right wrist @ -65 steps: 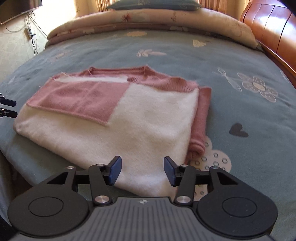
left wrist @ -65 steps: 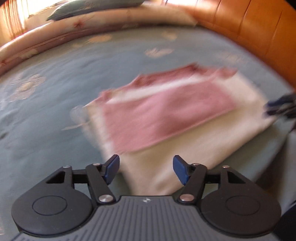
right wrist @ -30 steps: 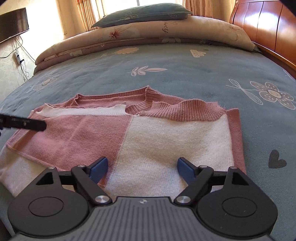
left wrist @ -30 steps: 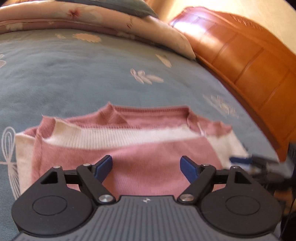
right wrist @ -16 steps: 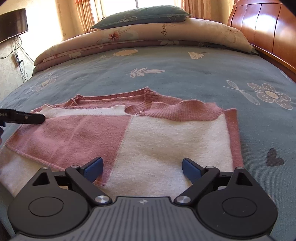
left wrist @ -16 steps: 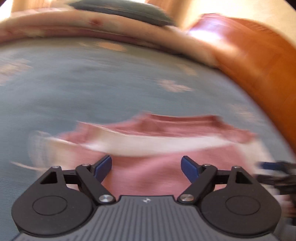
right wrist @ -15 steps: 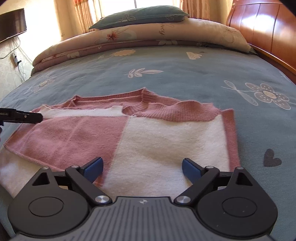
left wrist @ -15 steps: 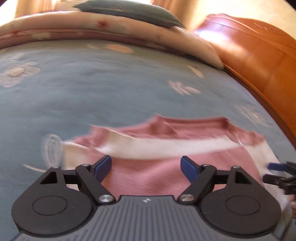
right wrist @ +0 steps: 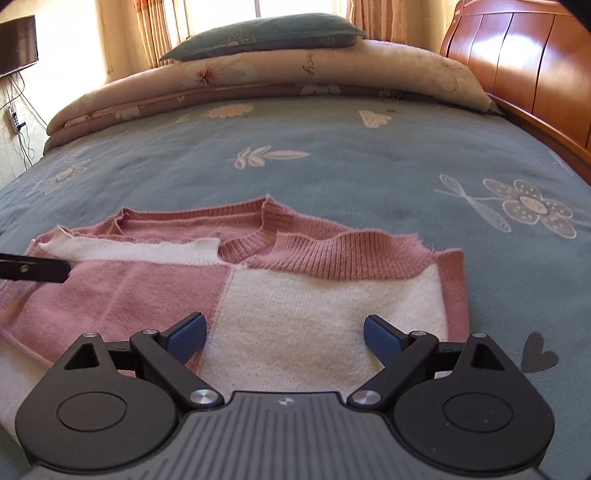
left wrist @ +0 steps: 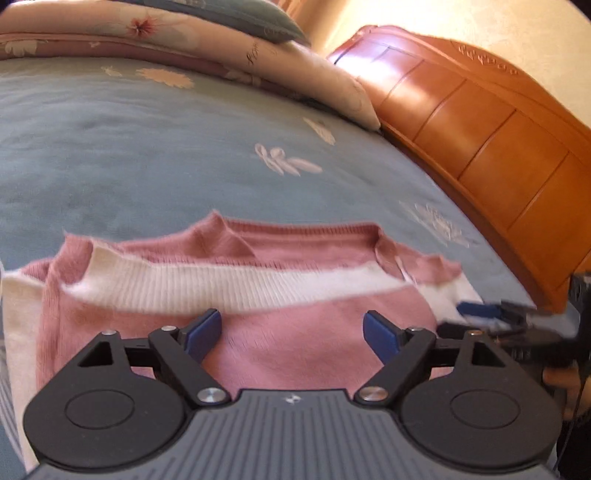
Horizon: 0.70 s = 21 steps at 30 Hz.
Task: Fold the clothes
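One sweater (right wrist: pixel 295 295), two claws (right wrist: pixel 284 338), perhaps two pillows (right wrist: pixel 266 31).

A bed (right wrist: pixel 332 155) covered in a blue-grey spread printed with pale flowers and leaves fills the room. Along its far side lies a rolled cream and pink floral quilt (right wrist: pixel 280 85), with a dark teal pillow (right wrist: pixel 266 35) resting on top. A glossy orange-brown wooden headboard (right wrist: pixel 524 62) runs along the right. Sunlight comes through curtains (right wrist: pixel 147 33) behind the pillow. A dark screen (right wrist: pixel 16 44) hangs on the cream wall (right wrist: pixel 74 48) at left, cables dangling beneath.

Fuzzy knit sweater (right wrist: pixel 295 314); glossy wooden headboard (right wrist: pixel 524 62); matt bedspread (right wrist: pixel 332 158).
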Tool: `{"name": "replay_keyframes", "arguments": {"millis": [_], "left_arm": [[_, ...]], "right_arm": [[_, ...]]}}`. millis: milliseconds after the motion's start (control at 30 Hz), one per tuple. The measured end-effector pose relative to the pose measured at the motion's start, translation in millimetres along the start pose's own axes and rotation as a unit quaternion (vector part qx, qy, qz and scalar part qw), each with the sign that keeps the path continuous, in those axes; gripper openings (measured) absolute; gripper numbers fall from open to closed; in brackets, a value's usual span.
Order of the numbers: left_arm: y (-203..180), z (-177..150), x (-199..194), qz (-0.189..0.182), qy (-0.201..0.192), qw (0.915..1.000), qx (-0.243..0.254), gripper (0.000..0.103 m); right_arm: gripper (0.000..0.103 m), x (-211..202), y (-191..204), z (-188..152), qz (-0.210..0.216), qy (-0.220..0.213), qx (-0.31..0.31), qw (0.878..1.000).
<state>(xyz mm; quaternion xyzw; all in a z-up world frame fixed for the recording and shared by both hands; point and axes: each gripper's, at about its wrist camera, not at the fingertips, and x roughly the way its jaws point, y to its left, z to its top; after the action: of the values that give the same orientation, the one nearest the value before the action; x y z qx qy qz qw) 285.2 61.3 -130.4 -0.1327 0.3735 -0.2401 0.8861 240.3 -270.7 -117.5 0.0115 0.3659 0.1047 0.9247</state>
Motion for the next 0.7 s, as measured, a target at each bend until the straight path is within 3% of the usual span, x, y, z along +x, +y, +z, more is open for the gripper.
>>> {"name": "replay_keyframes", "arguments": {"millis": [233,333,533,700], "left_arm": [[6.9,15.0,-11.0,0.032,-0.008,0.9993,-0.014,0.084],[-2.6,7.0,-23.5,0.056,0.002,0.9983,0.016,0.085],[3.0,-8.8,-24.9,0.113,0.008,0.9930,0.033,0.090],[21.1,-4.6,-26.2,0.107,-0.017,0.9941,0.006,0.091]], "right_arm": [[0.098,-2.8,2.3,6.0,-0.002,-0.002,-0.004,1.000],[0.098,-12.4,12.3,11.8,0.023,-0.015,0.001,1.000],[0.098,-4.1,72.5,16.3,0.096,-0.020,-0.064,0.993],[0.103,32.4,104.6,13.5,0.087,-0.003,-0.108,0.990]]}}
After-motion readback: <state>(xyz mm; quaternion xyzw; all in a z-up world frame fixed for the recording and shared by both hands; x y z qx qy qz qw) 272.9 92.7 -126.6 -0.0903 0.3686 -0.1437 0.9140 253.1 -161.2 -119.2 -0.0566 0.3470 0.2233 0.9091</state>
